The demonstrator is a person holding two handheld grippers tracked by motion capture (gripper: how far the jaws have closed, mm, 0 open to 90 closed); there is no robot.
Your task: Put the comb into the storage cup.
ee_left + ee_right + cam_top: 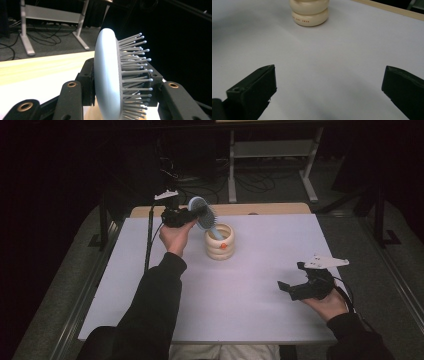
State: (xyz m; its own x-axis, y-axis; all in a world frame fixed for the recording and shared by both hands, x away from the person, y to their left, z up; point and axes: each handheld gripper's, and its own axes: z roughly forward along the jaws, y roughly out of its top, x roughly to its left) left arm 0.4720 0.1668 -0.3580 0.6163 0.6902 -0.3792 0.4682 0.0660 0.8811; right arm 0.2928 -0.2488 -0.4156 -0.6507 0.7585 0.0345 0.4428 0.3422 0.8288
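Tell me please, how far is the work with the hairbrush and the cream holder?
Done: the left gripper has clamped the hairbrush by its head. In hand: the brush handle is tilted into the cream ribbed holder, apparently partly inside. Left: let the brush go and draw back. The right gripper waits open above the white table.

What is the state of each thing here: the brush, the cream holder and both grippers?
Hairbrush: held by its head, tilted, handle down in the holder.
Cream ringed holder: upright on the table, brush handle inside.
Left gripper: shut on the hairbrush.
Right gripper: open, holding nothing.
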